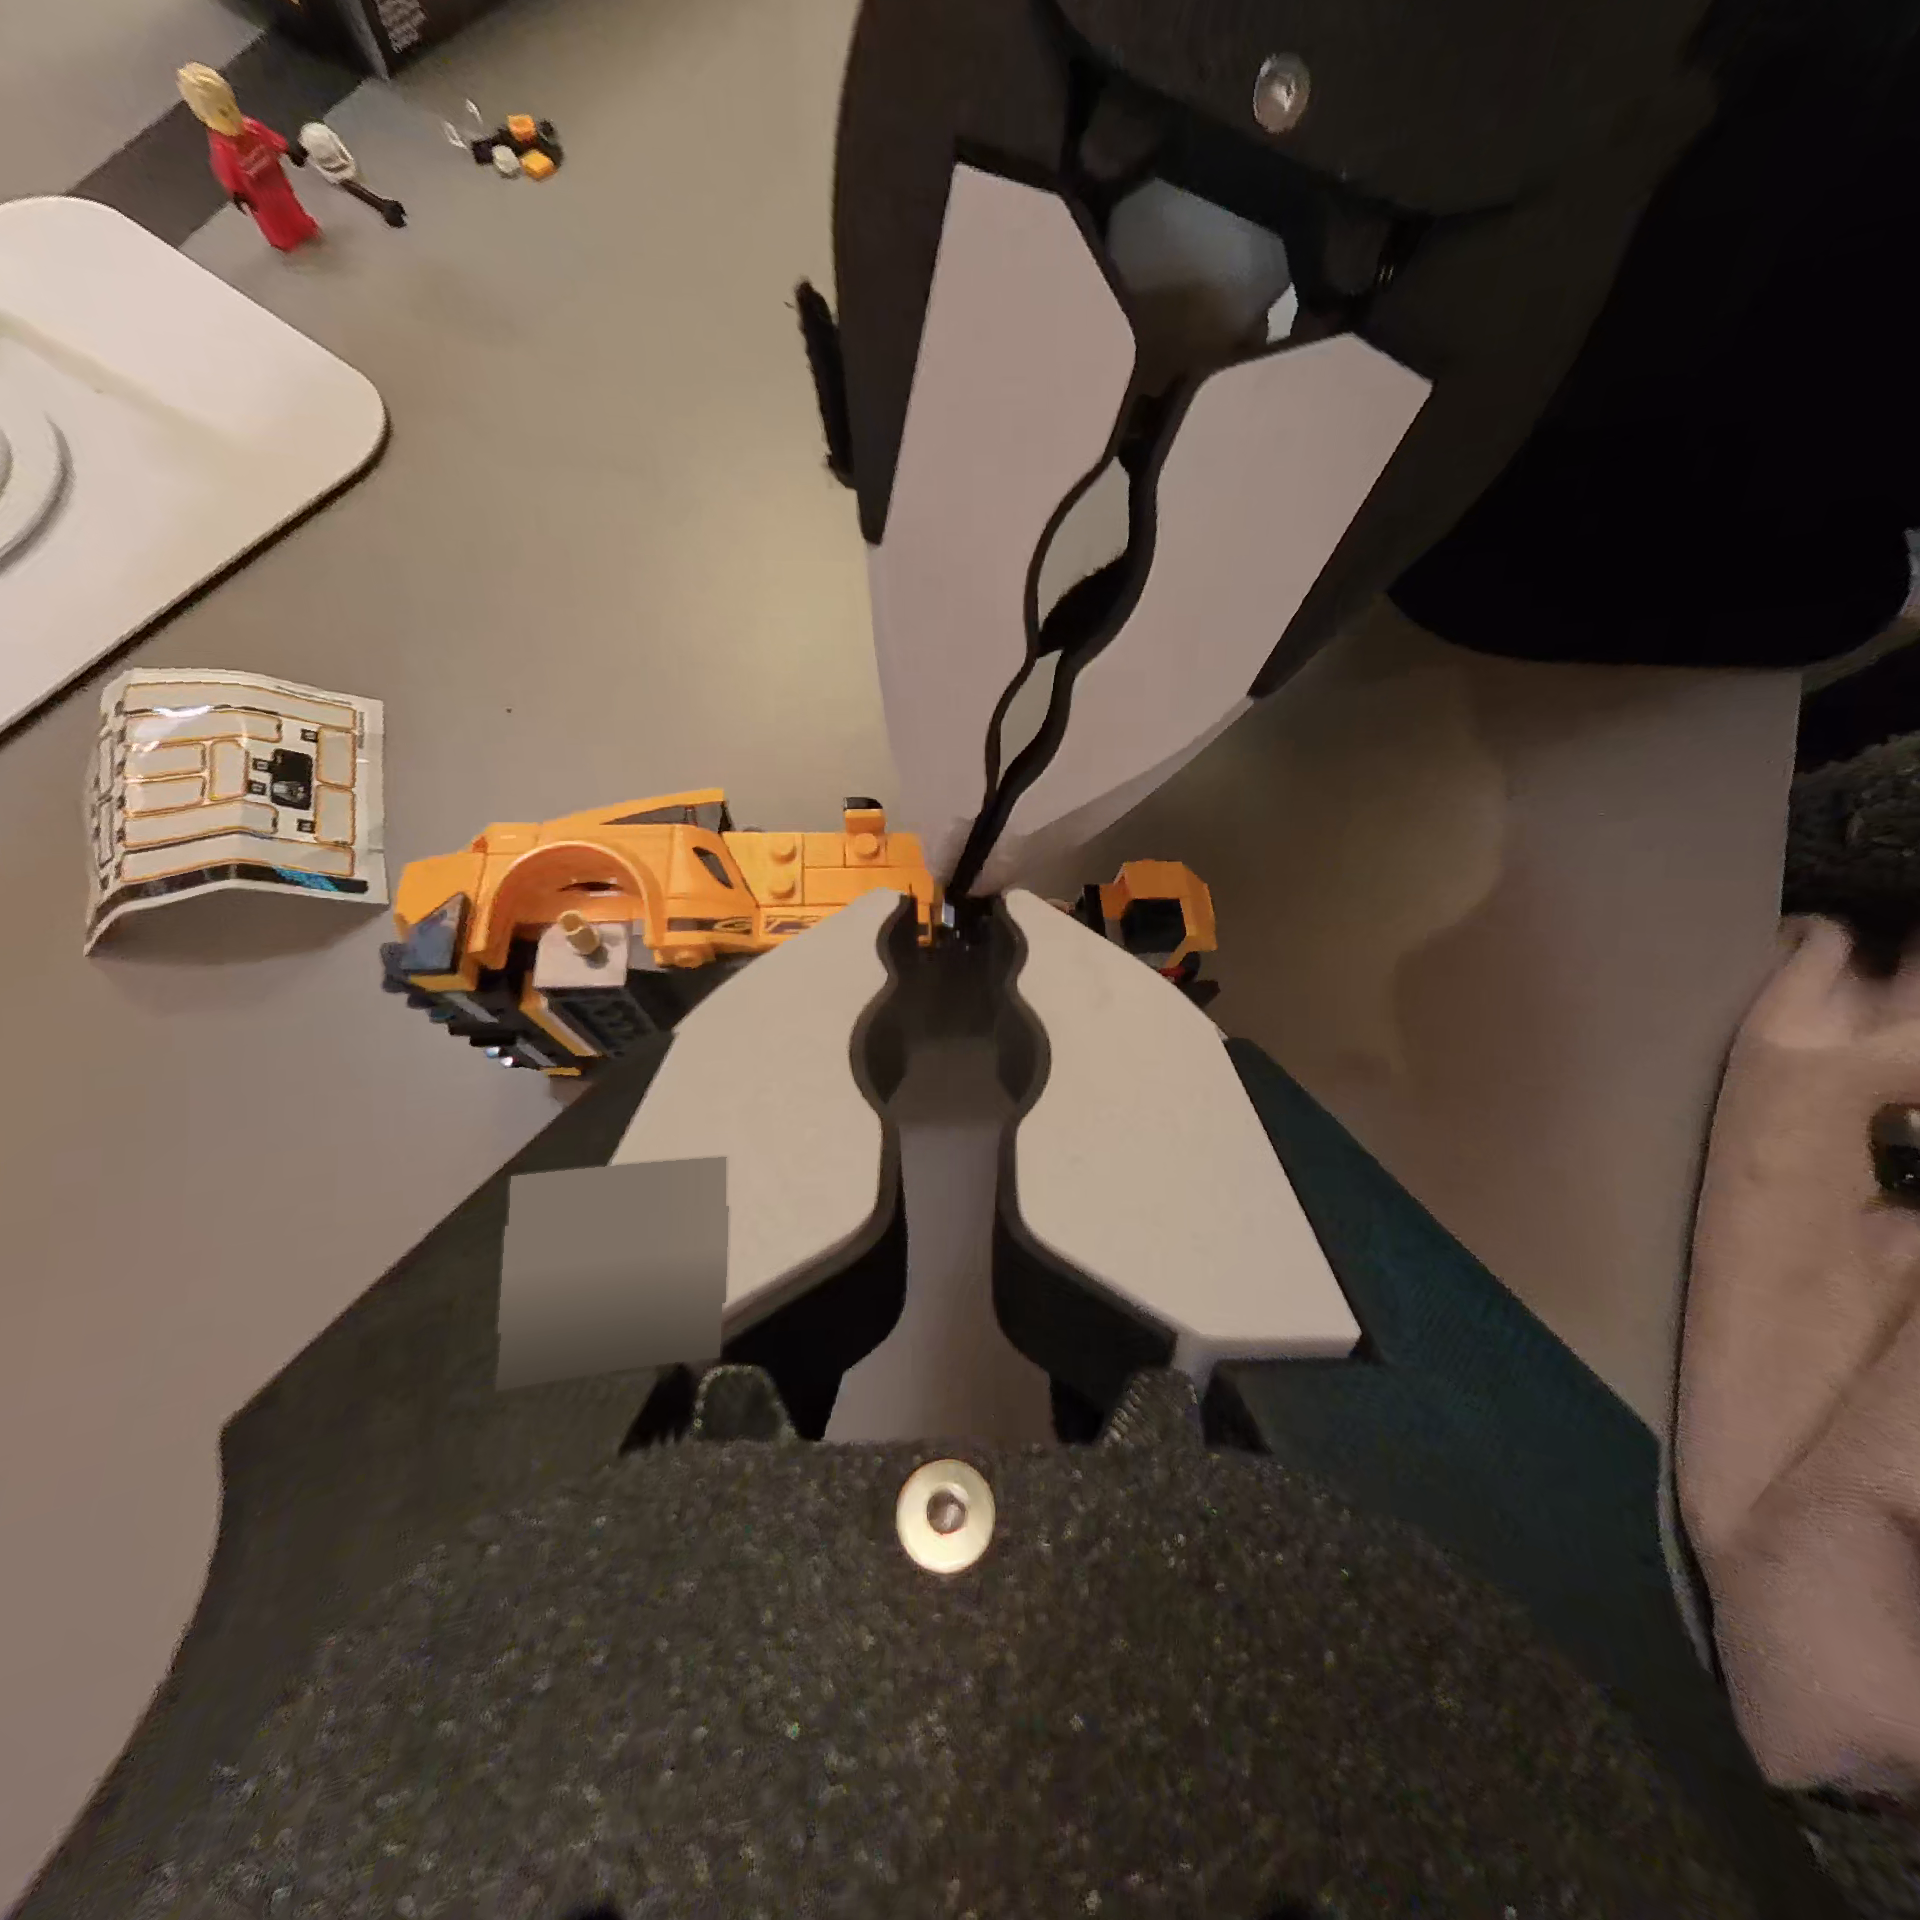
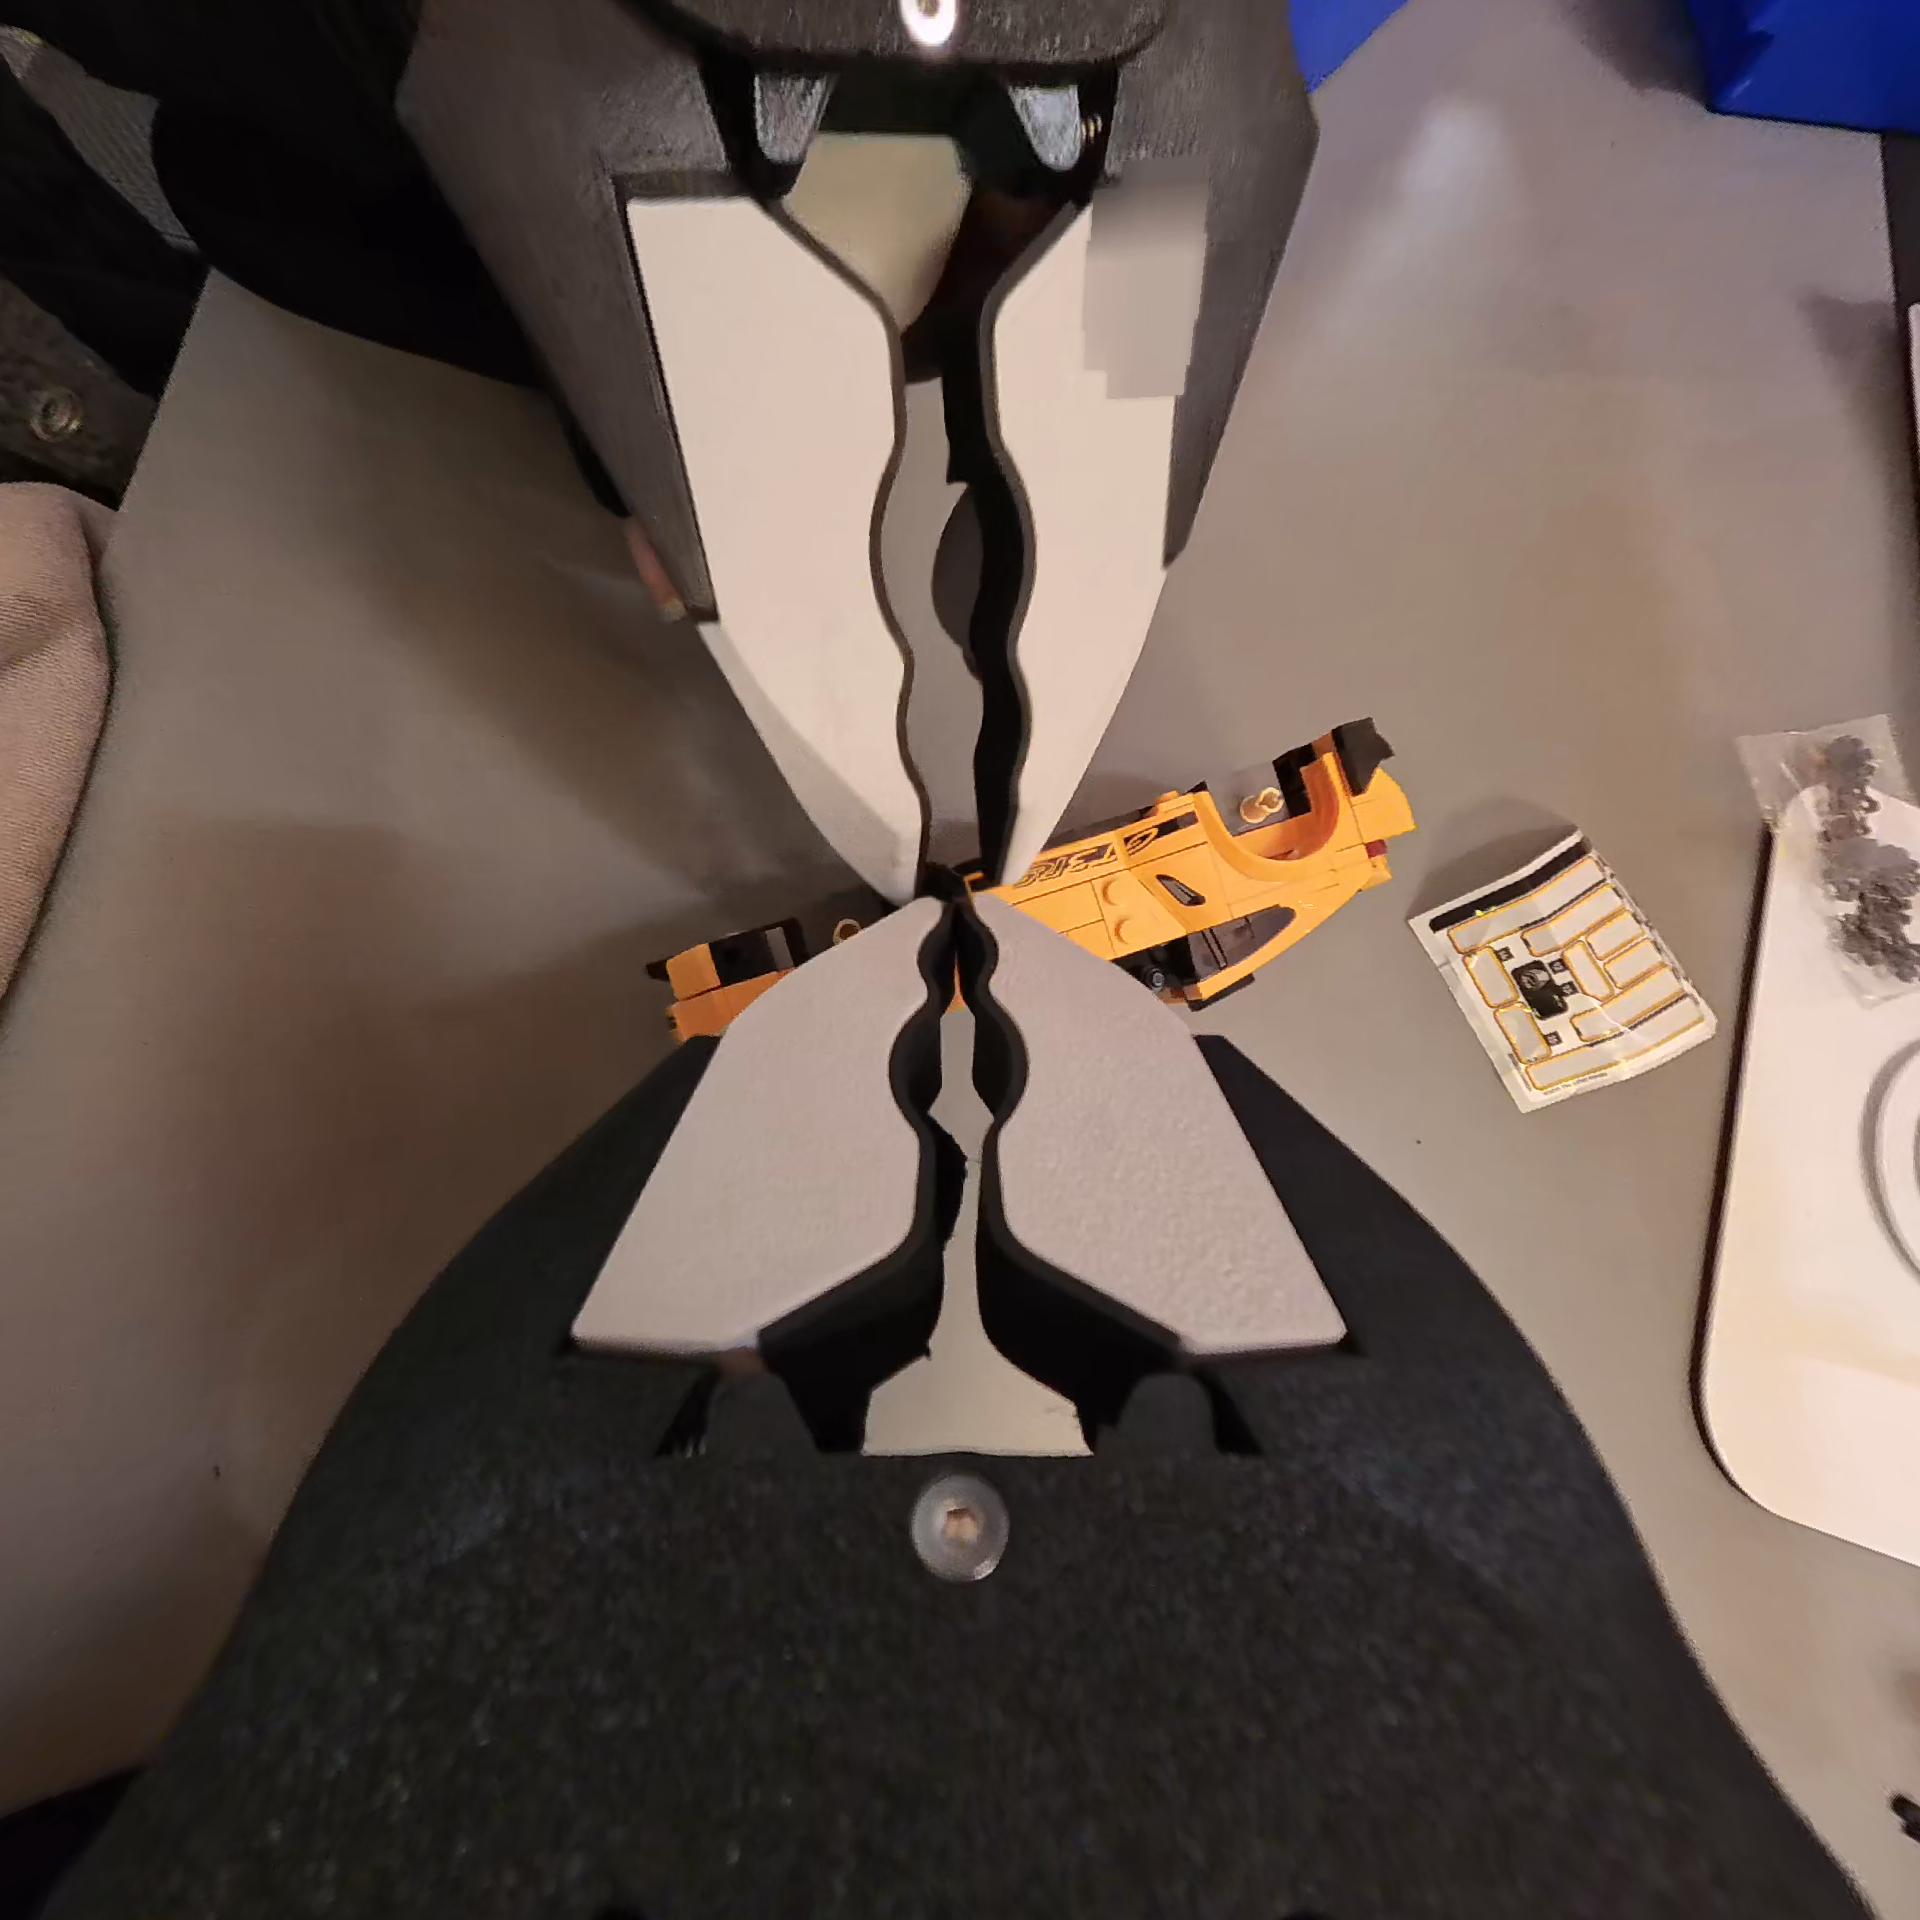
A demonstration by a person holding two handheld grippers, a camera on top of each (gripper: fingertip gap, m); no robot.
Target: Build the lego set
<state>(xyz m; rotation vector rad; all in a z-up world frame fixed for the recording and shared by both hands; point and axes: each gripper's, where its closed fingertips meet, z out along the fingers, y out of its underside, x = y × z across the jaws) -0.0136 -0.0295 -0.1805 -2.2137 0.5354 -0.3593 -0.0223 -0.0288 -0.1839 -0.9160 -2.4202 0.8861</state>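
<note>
The orange lego car [image 1: 644, 894] lies tilted on the grey table, one wheel arch and a bare axle pin showing; it also shows in the right wrist view [image 2: 1195, 894]. My left gripper [image 1: 951, 920] comes in from the near side, its jaws closed to a narrow gap on the car's dark middle section. My right gripper [image 2: 951, 920] comes from the opposite side, tip to tip with the left, shut on a small black piece [image 1: 961, 894] at the car's middle. The right gripper [image 1: 966, 873] and the left gripper [image 2: 956, 868] each show in the other's view.
A sticker sheet [image 1: 234, 790] lies left of the car, also in the right wrist view [image 2: 1558, 971]. A white tray [image 1: 156, 416] holds a bag of dark pieces [image 2: 1860, 862]. A red minifigure [image 1: 255, 166] and loose small pieces [image 1: 520, 145] stand farther back. A hand [image 1: 1818, 1351] is at the right. Left and right tips are no more than a few centimetres apart.
</note>
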